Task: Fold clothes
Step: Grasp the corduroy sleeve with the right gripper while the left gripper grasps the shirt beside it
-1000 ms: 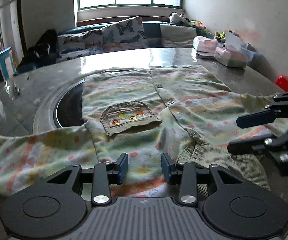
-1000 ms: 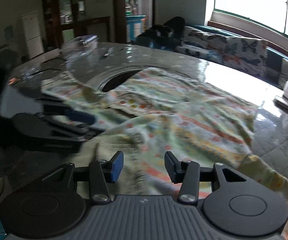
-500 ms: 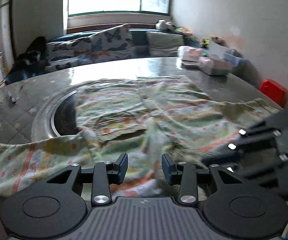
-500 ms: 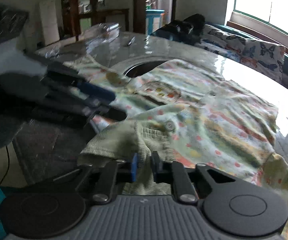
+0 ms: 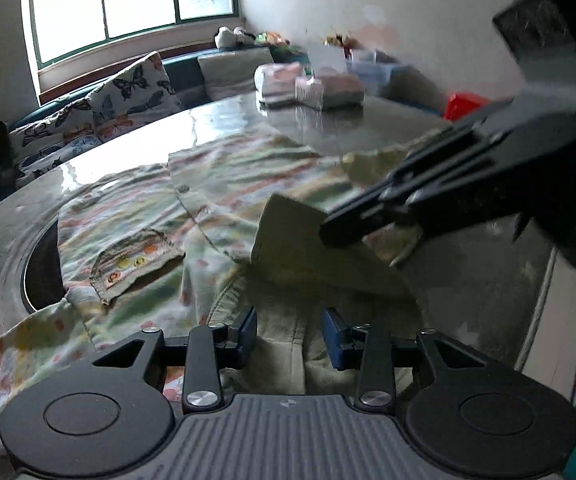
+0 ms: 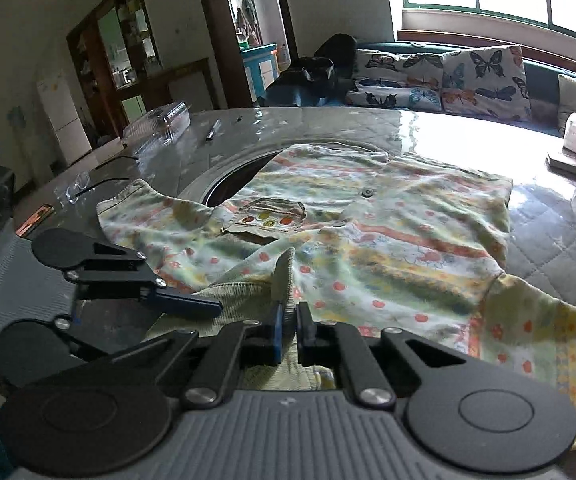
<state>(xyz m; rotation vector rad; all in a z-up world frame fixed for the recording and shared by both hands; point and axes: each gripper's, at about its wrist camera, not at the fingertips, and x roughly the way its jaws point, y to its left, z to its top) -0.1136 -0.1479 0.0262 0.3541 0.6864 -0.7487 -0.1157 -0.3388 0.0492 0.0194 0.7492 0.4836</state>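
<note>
The patterned shirt [image 6: 388, 232] lies spread across the table [image 6: 328, 124], its collar [image 6: 288, 276] at the near edge. The right tool [image 6: 288, 322] is clamped narrow on the collar's corduroy edge — lifting a flap. The left tool [image 5: 290, 334] stands half-wide, collar cloth between its pads, not pinched.

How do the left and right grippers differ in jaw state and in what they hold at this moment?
The right gripper is shut, pinching the green corduroy collar of the printed shirt; the left gripper stands partly open, its pads not pressing on the collar cloth between them. The right gripper has its corner of the collar raised off the table; the left lifts nothing. Both point down at the shirt's near edge.
</note>
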